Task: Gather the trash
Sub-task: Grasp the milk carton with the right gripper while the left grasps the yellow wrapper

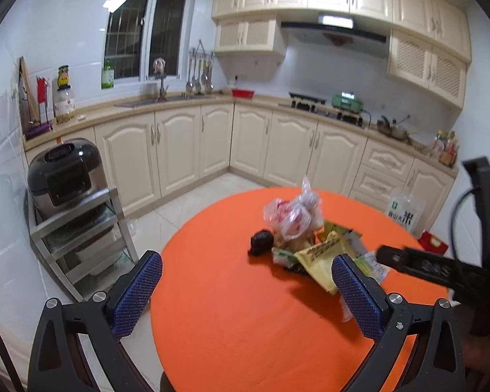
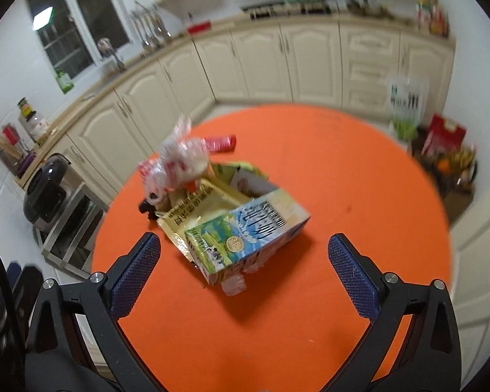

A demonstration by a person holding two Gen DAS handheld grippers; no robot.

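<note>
Lying heaped on the orange table [image 2: 310, 294], trash pile [image 2: 225, 215] faces both claws, released and empty.

Counter [image 2: 310, 294]: matt orange surface. Bag [image 1: 294, 214]: thin crinkled clear plastic, glossy. Milk carton [image 2: 245, 235]: printed paperboard, smooth. Fingers [image 2: 137, 276]: blue knurled pads on matt black plastic.

One round orange table [image 2: 310, 310]; on it one knotted clear plastic bag [image 2: 179, 160], one flattened milk carton [image 2: 245, 232], one yellow snack wrapper [image 1: 323, 254], one red wrapper [image 2: 220, 142], one dark lump [image 1: 261, 242]; two grippers, left gripper [image 1: 246, 294] and right gripper [image 2: 245, 277].
</note>
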